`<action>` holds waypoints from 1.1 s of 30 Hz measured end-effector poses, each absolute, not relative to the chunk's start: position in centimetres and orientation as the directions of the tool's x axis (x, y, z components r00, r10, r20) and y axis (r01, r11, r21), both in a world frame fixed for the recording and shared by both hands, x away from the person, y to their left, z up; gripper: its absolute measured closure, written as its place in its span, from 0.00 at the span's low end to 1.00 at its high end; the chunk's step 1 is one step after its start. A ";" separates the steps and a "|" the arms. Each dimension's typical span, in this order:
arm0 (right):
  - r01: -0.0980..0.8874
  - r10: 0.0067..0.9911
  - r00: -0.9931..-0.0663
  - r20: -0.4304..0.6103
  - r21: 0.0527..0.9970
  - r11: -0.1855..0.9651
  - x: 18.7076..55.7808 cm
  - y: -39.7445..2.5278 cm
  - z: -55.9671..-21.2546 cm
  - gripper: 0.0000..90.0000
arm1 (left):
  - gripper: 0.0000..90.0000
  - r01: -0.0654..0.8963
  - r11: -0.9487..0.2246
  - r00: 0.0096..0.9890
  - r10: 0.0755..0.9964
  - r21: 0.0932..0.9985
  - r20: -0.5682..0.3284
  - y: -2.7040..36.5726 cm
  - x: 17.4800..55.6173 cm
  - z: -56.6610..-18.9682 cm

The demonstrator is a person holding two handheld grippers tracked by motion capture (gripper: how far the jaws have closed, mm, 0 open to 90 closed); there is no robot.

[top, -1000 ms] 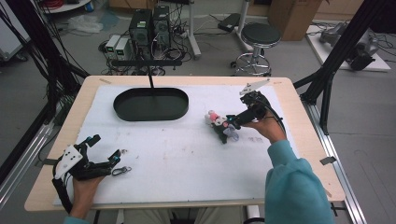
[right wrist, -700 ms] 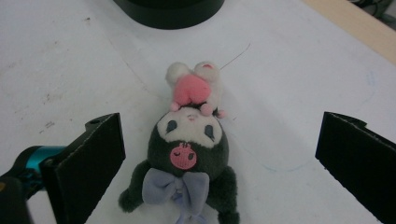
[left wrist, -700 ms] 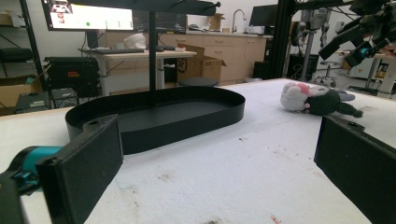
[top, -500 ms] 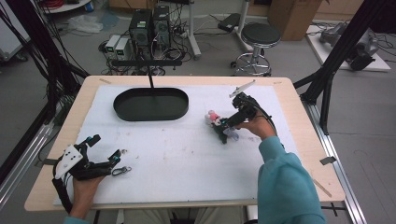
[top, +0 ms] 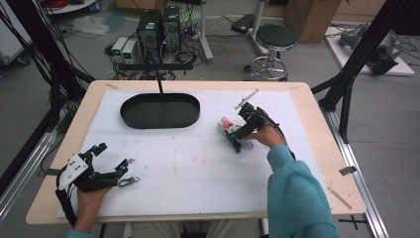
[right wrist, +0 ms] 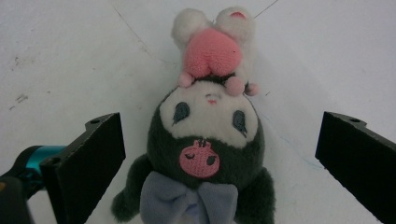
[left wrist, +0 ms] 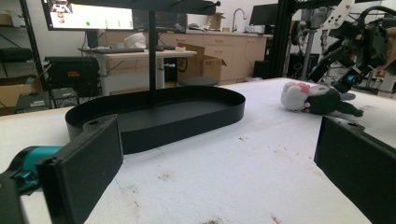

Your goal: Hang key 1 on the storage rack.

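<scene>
The right gripper [top: 236,140] is hanging over the plush [right wrist: 205,154] with its jaws spread wide, one on each side of the toy and neither touching it. From that gripper's own camera the plush is lying between the jaws, its grey bow nearest the camera and its pink-and-white top pointing away. The risk, I'd say, is in the closing: the toy is soft and round, so if the jaws are catching just the bow or one edge, it could be squeezing out sideways or rolling on the white mat [top: 198,163]. Coming down too high could mean pinching only fur.

The left gripper [top: 111,171] is resting near the table's front edge, jaws wide with nothing between them. The tray [left wrist: 154,116] is sitting ahead of it, the plush farther off to its right.
</scene>
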State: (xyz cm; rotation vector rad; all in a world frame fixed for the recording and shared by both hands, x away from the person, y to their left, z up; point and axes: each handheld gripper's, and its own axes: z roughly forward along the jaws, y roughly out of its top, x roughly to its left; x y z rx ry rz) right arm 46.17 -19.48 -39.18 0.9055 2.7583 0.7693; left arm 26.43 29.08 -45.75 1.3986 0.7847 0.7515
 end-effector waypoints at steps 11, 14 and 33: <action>0.537 0.586 -0.809 0.045 0.464 0.705 46.5 -18.8 -40.3 0.01 | 0.02 0.003 0.036 0.549 0.835 0.999 -0.031 29.1 26.4 -45.7; 0.543 0.594 -0.804 0.037 0.454 0.706 46.6 -18.7 -40.5 0.01 | 0.02 0.003 0.036 0.549 0.835 0.999 -0.032 29.1 26.4 -45.7; 0.540 0.579 -0.815 0.021 0.387 0.747 46.6 -17.4 -41.5 0.26 | 0.02 0.003 0.037 0.550 0.835 0.999 -0.032 29.1 26.4 -45.8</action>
